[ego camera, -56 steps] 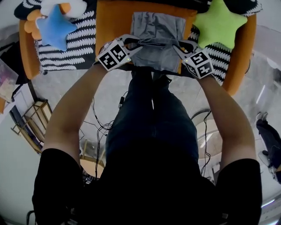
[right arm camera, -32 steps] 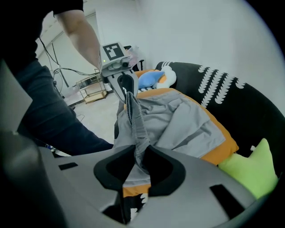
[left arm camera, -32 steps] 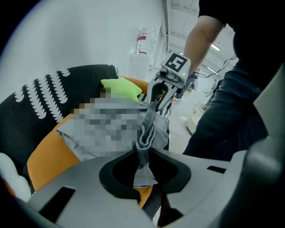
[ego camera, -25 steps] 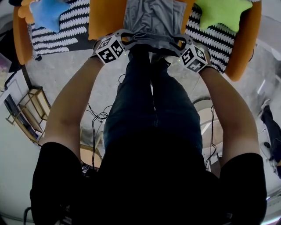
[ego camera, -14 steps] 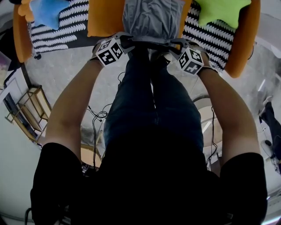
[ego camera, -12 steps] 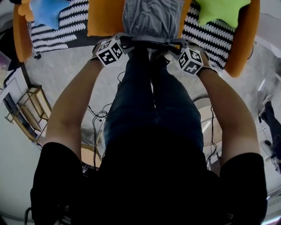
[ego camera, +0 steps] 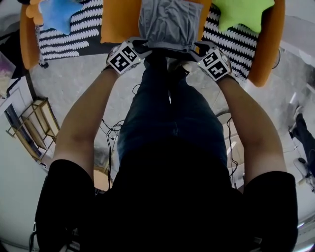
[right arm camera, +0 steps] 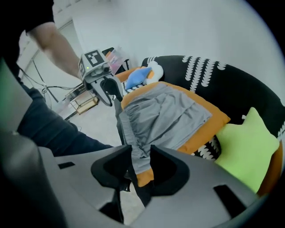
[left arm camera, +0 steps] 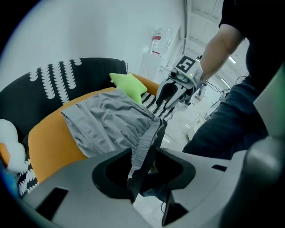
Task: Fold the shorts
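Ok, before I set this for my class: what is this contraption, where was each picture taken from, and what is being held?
There is no robot here. A person holds a hand tool with two jaws, called a gripper, in each hand. The head view comes from a camera on the person's head, looking down past their arms and legs. The other two views come from a camera riding on each gripper, looking along its jaws.

Grey shorts lie on an orange cushion, with a green star and a blue star to either side. Both grippers are at the near edge of the shorts. The left gripper is opening its jaws with cloth between them. The right gripper has cloth filling its jaws.
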`<state>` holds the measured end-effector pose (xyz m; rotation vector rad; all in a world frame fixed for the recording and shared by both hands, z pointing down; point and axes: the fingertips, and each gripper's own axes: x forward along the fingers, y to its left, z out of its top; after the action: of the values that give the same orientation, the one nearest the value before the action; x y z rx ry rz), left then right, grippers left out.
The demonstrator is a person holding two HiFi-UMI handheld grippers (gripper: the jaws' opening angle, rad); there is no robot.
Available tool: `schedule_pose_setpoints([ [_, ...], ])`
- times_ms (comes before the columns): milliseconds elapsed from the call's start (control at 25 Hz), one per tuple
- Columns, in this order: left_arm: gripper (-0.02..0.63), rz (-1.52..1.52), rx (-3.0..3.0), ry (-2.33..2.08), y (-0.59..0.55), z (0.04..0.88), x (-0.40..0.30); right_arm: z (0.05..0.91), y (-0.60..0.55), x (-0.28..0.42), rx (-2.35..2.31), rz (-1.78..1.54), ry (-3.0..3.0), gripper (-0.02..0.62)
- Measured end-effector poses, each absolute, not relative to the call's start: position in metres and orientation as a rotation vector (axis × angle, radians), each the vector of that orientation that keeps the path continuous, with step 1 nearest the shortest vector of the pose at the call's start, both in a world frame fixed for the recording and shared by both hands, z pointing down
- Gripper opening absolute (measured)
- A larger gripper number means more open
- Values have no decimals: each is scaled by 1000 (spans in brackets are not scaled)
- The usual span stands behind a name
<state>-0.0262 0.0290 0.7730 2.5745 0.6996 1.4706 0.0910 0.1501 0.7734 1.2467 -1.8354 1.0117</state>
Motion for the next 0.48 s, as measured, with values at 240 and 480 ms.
schedule_pose_setpoints([
  [240, 181, 1381, 2580, 596, 19, 730, -2, 736, 127, 109, 1414, 1074, -1821, 141],
  [480, 178, 1341, 2624, 470, -6, 680, 21, 685, 100, 140, 1594, 1126, -1801, 141],
])
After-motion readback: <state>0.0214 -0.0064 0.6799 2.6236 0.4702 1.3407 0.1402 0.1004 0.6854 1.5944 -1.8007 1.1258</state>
